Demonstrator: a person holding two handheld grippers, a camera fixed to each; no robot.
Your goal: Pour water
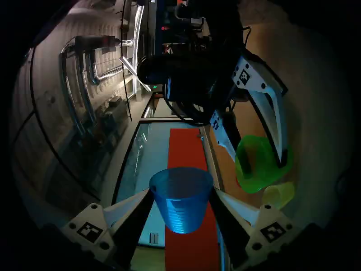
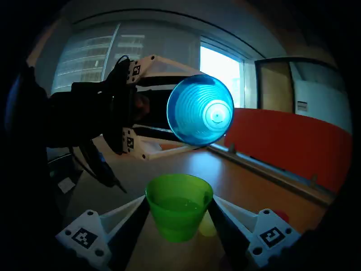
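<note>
We've got left gripper point(image 1: 181, 195) clamped on blue cup point(image 1: 182, 210), tipped sideways for pouring; right gripper point(image 2: 179, 199) pinching green cup point(image 2: 178, 219) upright below, guessing to catch it.

we find the small yellow plastic cup point(image 2: 208, 228) mostly hidden behind the translucent green plastic cup point(image 2: 178, 217); its rim escapes us.

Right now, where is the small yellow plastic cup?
The small yellow plastic cup sits low in the right gripper view, just right of centre, behind the green plastic cup held by the right gripper.
</note>
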